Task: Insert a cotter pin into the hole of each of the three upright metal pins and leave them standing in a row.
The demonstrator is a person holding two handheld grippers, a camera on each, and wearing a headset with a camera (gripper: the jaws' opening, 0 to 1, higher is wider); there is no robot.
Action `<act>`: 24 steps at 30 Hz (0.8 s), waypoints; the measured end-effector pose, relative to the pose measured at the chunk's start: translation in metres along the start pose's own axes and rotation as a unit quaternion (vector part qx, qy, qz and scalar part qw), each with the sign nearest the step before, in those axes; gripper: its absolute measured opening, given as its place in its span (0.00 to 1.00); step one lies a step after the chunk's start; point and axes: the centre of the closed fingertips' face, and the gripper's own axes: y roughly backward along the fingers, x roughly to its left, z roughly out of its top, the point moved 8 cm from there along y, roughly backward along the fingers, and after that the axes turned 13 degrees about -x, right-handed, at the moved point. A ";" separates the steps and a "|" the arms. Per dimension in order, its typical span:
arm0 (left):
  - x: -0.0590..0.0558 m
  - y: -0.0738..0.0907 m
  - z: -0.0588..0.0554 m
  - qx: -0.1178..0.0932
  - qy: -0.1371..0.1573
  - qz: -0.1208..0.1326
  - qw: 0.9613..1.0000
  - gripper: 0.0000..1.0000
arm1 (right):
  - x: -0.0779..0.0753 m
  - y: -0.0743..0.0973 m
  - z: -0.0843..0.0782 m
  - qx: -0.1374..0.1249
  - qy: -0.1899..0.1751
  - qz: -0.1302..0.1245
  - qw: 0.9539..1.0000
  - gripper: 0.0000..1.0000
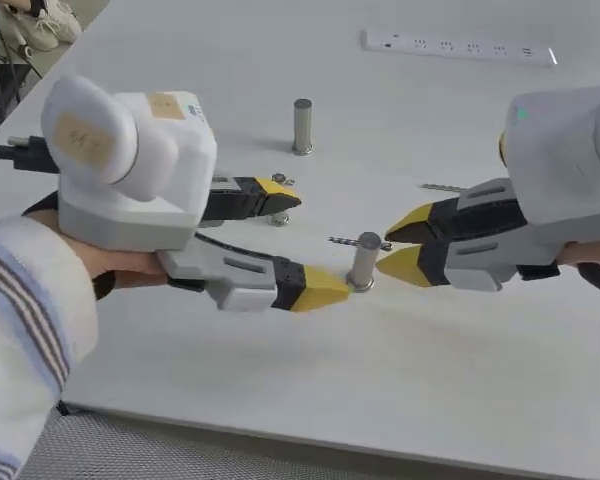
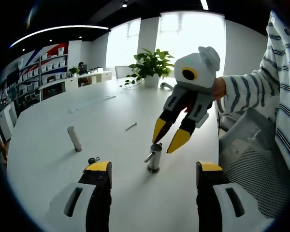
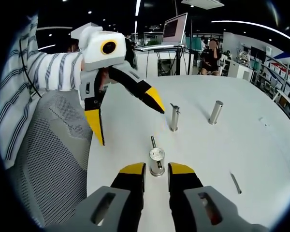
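Three upright metal pins stand on the white table (image 1: 280, 380). The nearest pin (image 1: 365, 262) has a cotter pin (image 1: 345, 241) through its top. My right gripper (image 1: 393, 250) is open, its yellow tips close on either side of this pin (image 3: 157, 162). My left gripper (image 1: 305, 243) is open wide, with the same pin (image 2: 154, 157) just ahead of its jaws. A second pin (image 3: 174, 117), also carrying a cotter pin, stands partly behind the left gripper's upper jaw. The third pin (image 1: 302, 126) stands bare farther back.
A loose cotter pin (image 1: 442, 187) lies on the table to the right of the pins. A white power strip (image 1: 460, 46) lies at the far edge. A mesh chair (image 2: 251, 140) stands beside the table.
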 end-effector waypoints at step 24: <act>-0.011 0.032 -0.015 -0.003 0.044 0.007 0.999 0.99 | -0.005 -0.024 -0.004 0.029 0.002 0.021 0.999 0.14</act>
